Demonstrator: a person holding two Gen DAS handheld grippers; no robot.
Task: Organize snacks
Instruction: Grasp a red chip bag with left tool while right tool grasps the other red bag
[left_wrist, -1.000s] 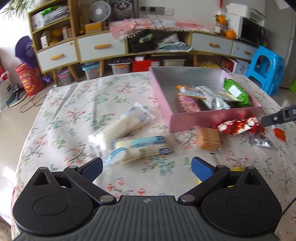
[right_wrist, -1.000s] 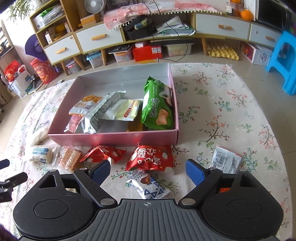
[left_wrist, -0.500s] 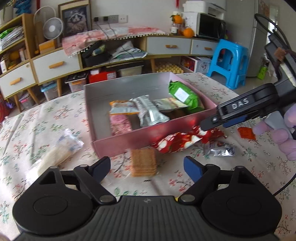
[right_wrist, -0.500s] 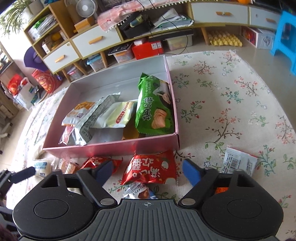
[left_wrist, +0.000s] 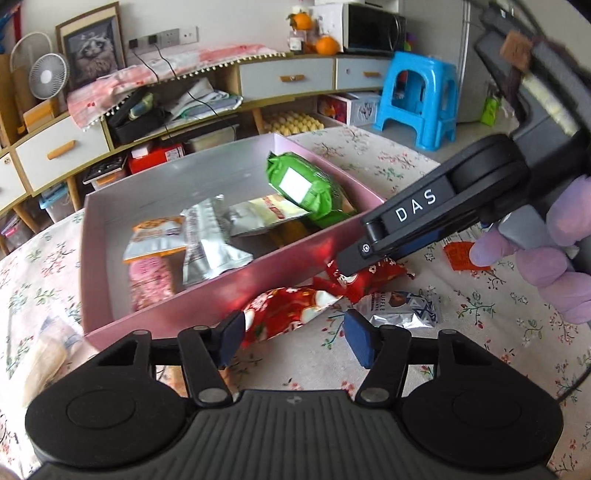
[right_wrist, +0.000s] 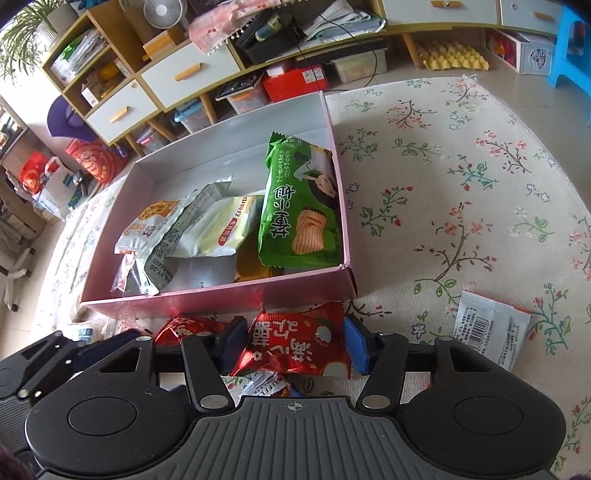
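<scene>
Both grippers have swung in and closed, left gripper (left_wrist: 291, 338) around one red pack (left_wrist: 284, 314) (pads not clearly pressing), right gripper (right_wrist: 291, 341) pinching another red pack (right_wrist: 295, 347), so next it's lift into the box (right_wrist: 221, 299).

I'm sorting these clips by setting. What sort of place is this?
Most likely a lived-in home living room. A long sideboard with drawers lines the wall, a microwave with oranges beside it sits on top, and a table with a floral tablecloth holds the pink snack box.

Both wrist views close, angled down, sharing the pink box (left_wrist: 192, 310) (right_wrist: 221, 299) front.
</scene>
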